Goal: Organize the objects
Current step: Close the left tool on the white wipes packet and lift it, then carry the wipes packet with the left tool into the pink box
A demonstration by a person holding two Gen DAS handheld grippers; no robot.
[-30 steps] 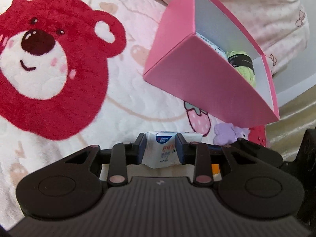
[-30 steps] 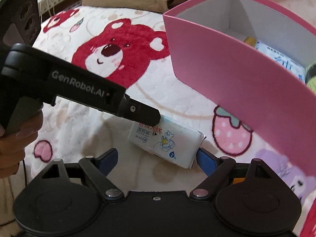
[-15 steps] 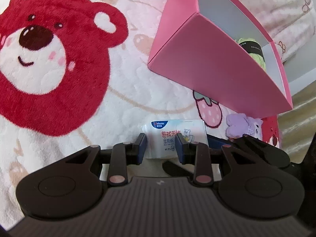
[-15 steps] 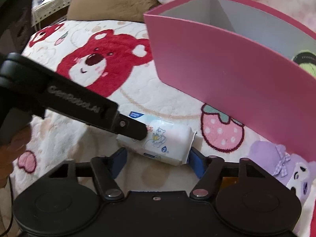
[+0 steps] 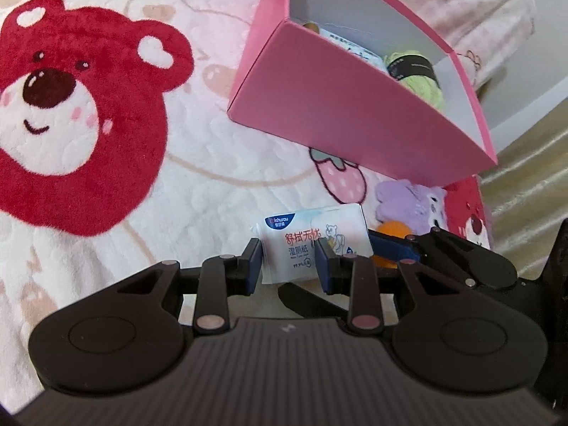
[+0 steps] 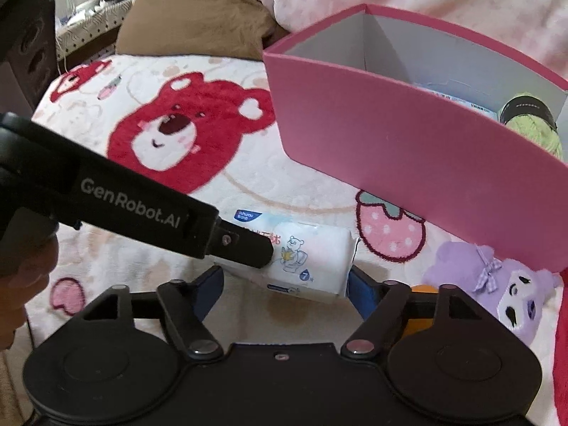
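A white pack of wet wipes (image 5: 312, 245) hangs just above the bear blanket, and my left gripper (image 5: 289, 261) is shut on its left end. From the right wrist view the same pack (image 6: 312, 262) lies between the blue pads of my right gripper (image 6: 285, 284). Those jaws are opening, and the left pad stands clear of the pack. A finger of the left gripper (image 6: 245, 246) crosses over the pack there. The pink box (image 5: 355, 113) (image 6: 408, 149) stands beyond, holding green yarn (image 5: 422, 85) and another pack.
A purple plush toy (image 6: 497, 284) and an orange ball (image 6: 419, 289) lie right of the pack, in front of the box. A brown pillow (image 6: 191, 17) sits at the back. The bed's edge (image 5: 497, 191) drops off at the right. A hand (image 6: 21, 284) holds the left gripper.
My right gripper's jaws closed in around the pack, then widened again. Both grippers shifted with the pack, and more of the box's inside now shows.
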